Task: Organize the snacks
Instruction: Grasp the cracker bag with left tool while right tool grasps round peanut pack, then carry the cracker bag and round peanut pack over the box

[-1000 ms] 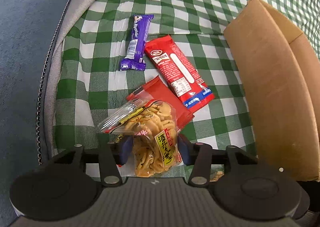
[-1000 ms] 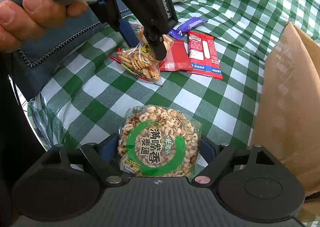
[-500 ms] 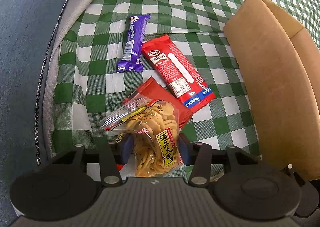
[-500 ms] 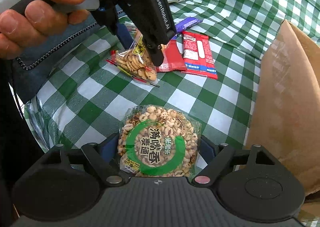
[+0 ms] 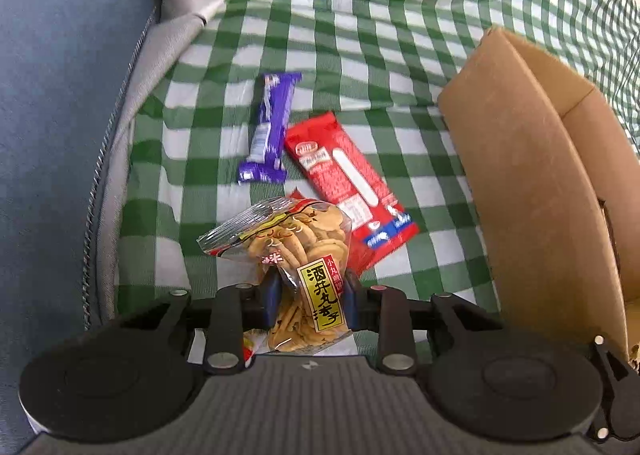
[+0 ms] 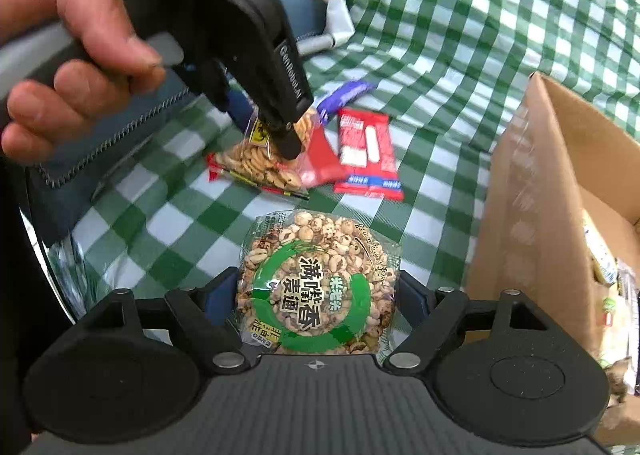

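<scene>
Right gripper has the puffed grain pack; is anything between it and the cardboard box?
Nothing visible. The puffed grain pack sits in the right gripper, beside the cardboard box; only bare checked cloth lies between.

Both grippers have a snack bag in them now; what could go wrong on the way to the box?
1. The left gripper, just closing, pinches the cracker bag at one end, so it may swing or slip.
2. The right gripper spans the wide puffed-grain bag; it might catch the cardboard box wall.

Cardboard box (image 6: 532, 215) cut by the right edge, its contents blurred; red packet (image 5: 362, 255) half under the cracker bag (image 5: 296, 255)
</scene>
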A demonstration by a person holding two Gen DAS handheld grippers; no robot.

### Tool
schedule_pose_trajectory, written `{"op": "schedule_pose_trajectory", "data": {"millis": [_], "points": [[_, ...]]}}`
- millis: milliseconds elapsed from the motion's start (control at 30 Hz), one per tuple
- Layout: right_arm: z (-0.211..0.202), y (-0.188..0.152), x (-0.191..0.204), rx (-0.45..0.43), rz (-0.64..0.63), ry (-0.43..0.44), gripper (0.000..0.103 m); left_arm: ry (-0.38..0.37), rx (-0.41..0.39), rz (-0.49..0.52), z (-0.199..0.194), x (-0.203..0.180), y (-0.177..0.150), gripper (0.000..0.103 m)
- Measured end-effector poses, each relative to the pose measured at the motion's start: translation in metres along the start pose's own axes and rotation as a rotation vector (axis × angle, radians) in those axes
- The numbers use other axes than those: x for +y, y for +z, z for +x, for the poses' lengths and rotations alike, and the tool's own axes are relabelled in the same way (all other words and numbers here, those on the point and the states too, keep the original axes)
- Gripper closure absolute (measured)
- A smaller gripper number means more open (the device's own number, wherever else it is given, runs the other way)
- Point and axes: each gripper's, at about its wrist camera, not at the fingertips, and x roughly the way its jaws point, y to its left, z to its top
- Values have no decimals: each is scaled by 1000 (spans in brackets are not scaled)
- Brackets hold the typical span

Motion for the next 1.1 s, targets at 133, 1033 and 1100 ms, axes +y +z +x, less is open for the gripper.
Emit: {"op": "schedule_pose_trajectory", "data": {"millis": [133, 1033, 1100], "points": [[-13, 5, -3, -56, 10, -2, 20, -17, -66, -19, -16, -2, 0, 69], [-106, 5, -110, -387, -39, -276, 20, -11, -402, 41, -75, -55, -7, 69], [-110, 2, -113, -414, -35, -281, 20, -14, -417, 56, -75, -60, -6, 69]]}}
